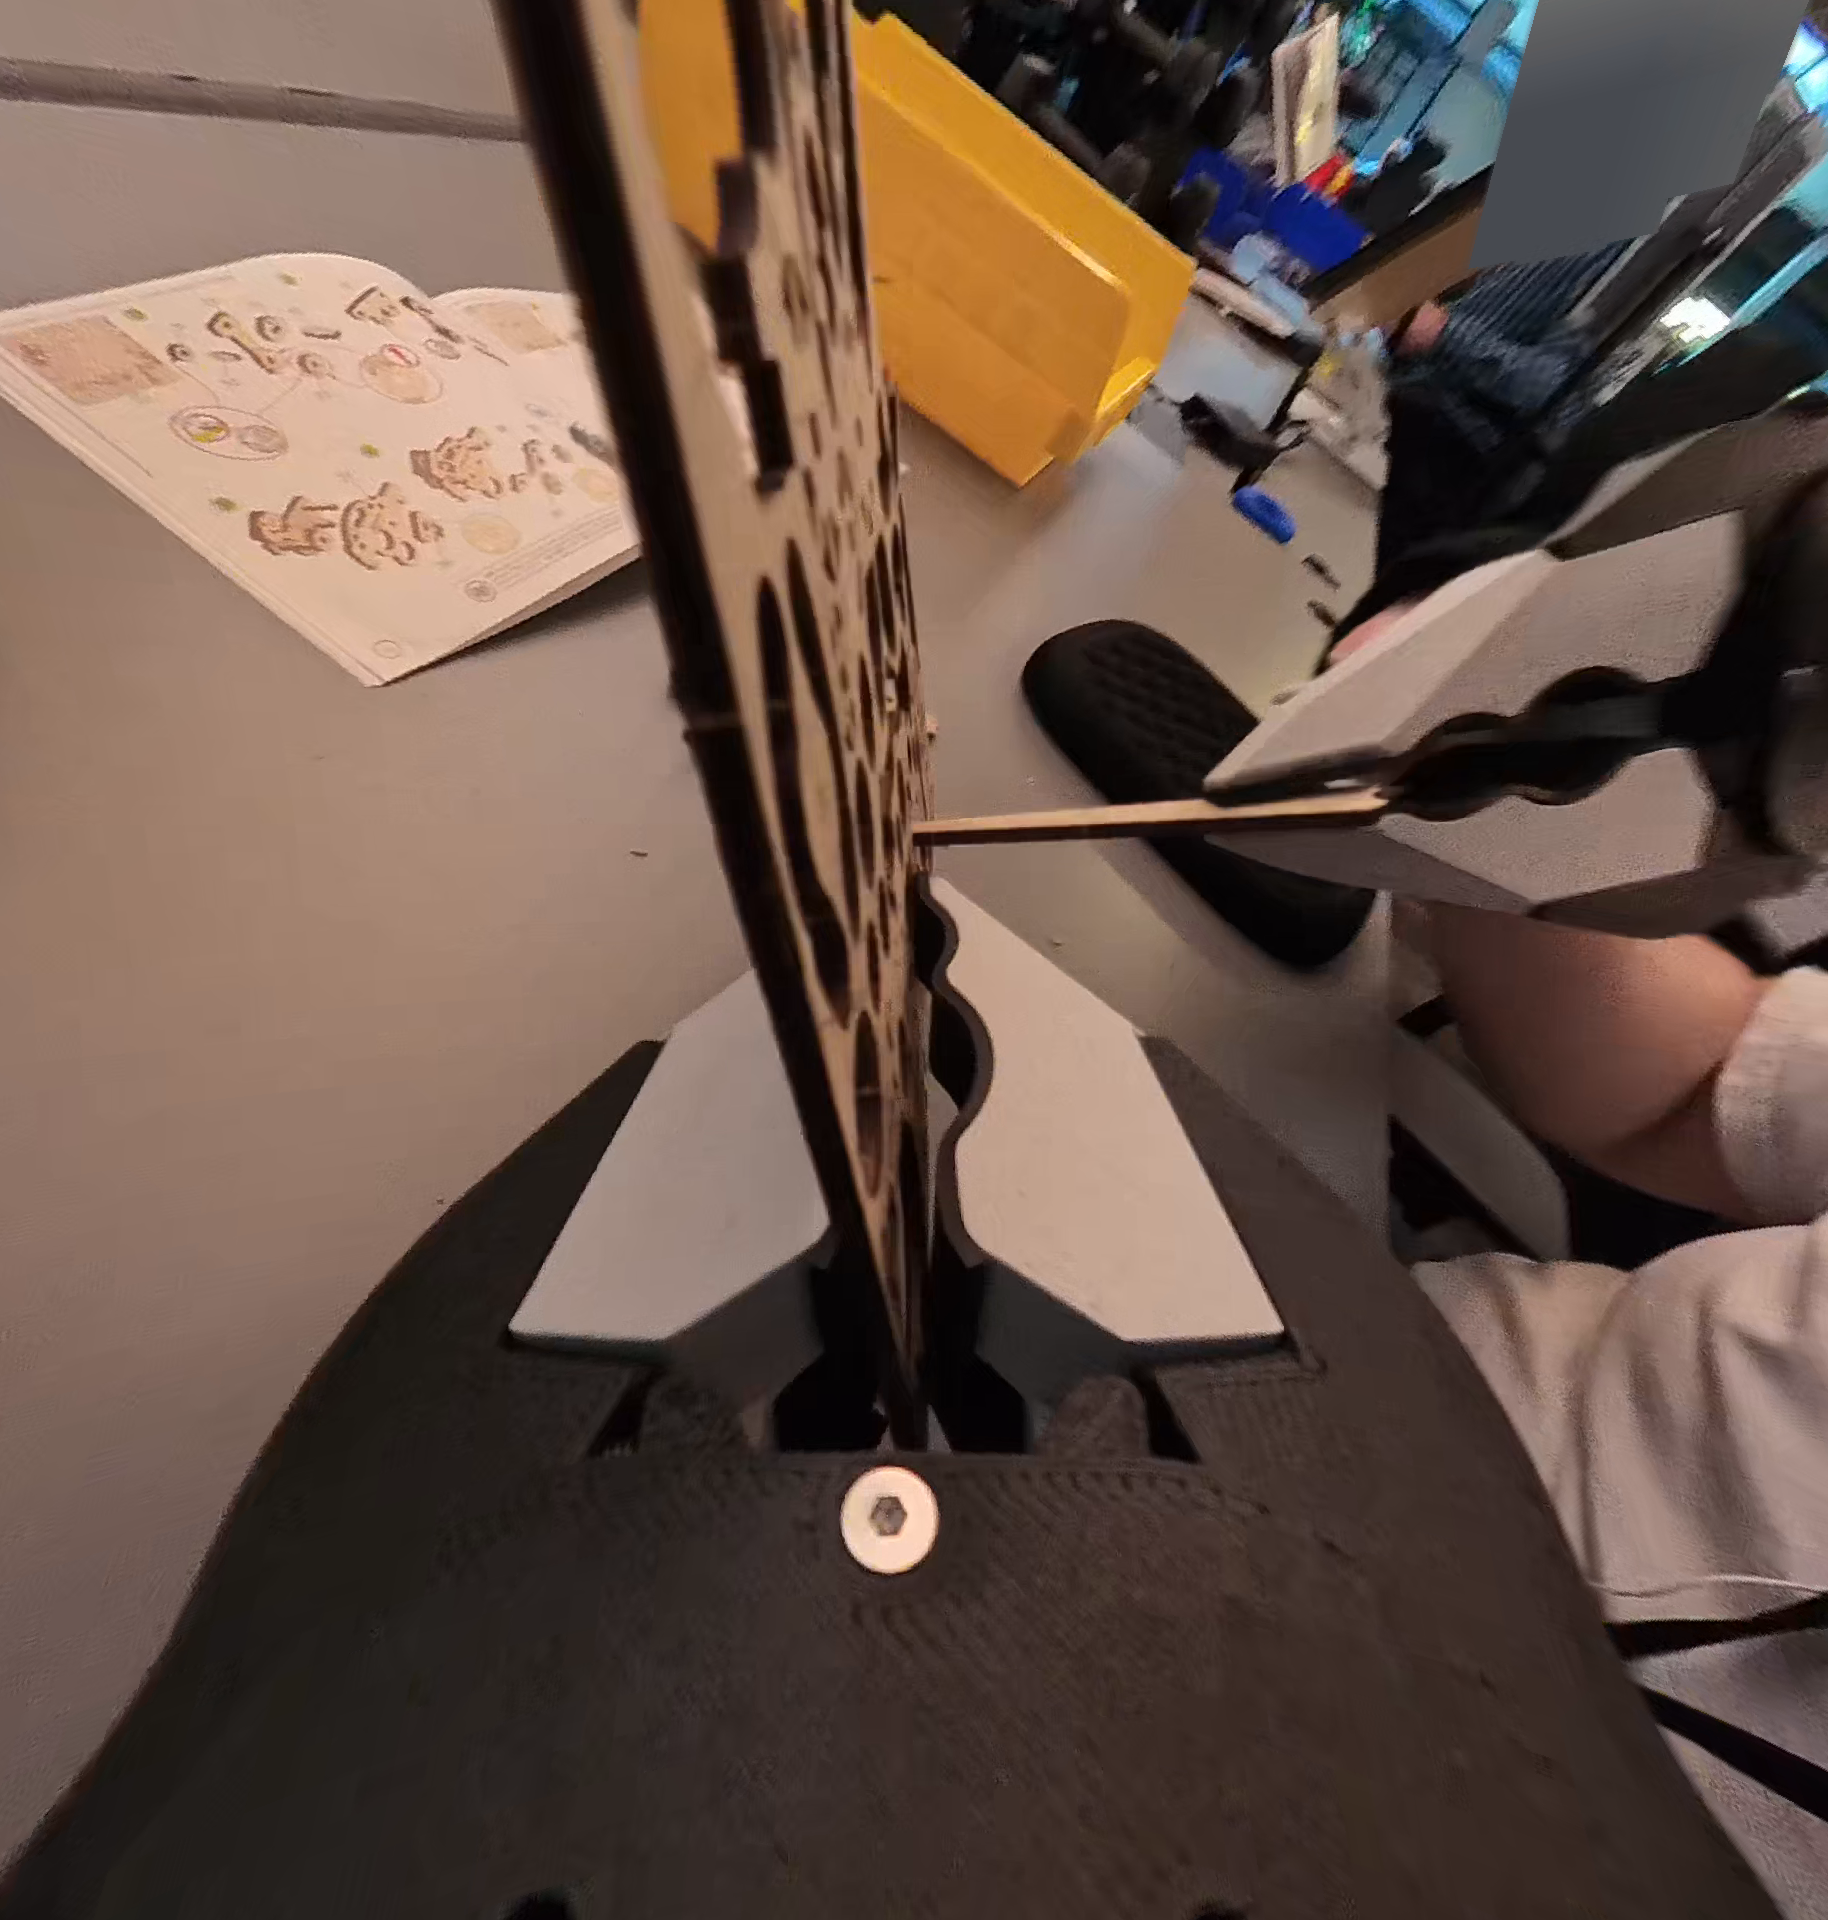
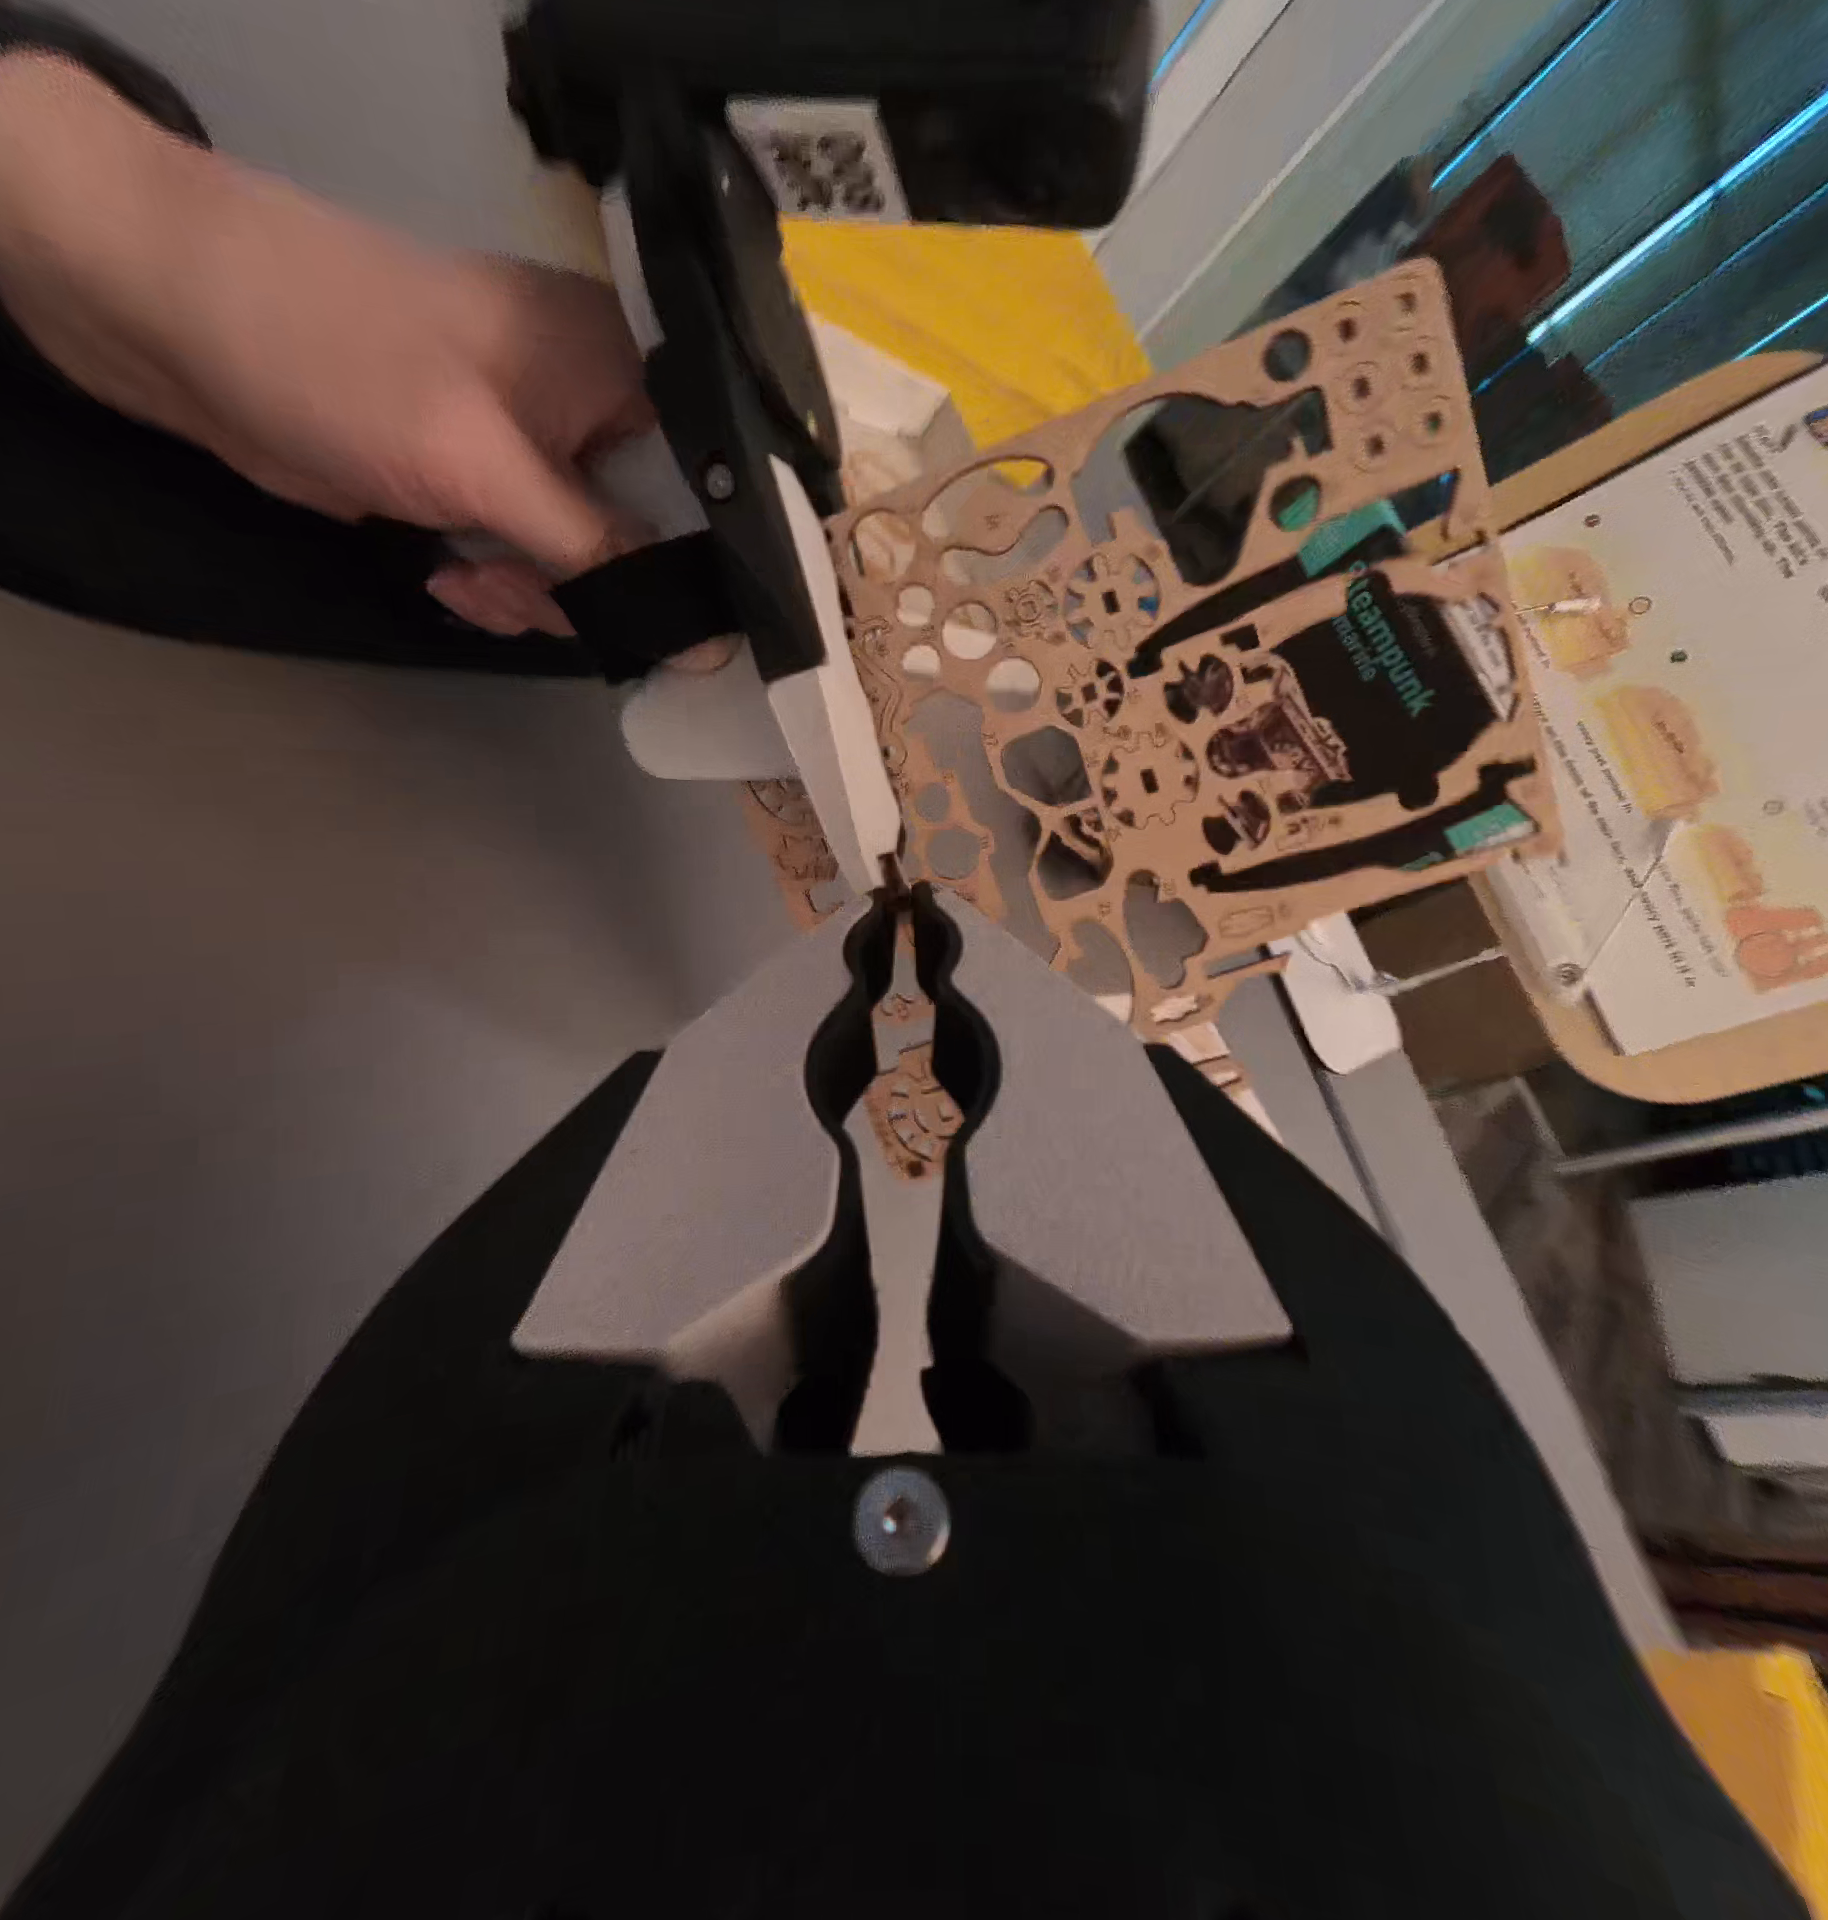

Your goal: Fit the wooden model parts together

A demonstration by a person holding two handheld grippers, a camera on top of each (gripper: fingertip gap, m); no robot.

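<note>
My left gripper [image 1: 868, 935] is shut on a laser-cut wooden sheet [image 1: 785, 499] and holds it upright, edge-on to its camera. In the right wrist view the sheet [image 2: 1003, 623] faces the camera, full of cut-out holes and gear shapes, with the left gripper [image 2: 882, 847] clamped on its left edge. My right gripper [image 1: 1230, 805] comes in from the right, shut on a thin flat wooden strip [image 1: 1076, 821]. The strip's tip touches the sheet's face just above the left fingertips. In its own view the right gripper [image 2: 896, 902] is closed at the tips against the sheet's lower left corner.
An open instruction booklet [image 1: 297, 436] lies on the grey table [image 1: 266, 935] to the left. A yellow bin [image 1: 993, 281] stands behind the sheet. A black chair armrest [image 1: 1149, 717] and a person's forearm [image 1: 1575, 1039] are on the right. A picture board [image 2: 1668, 727] leans past the table edge. There is about 6 centimetres between the tips of the two grippers.
</note>
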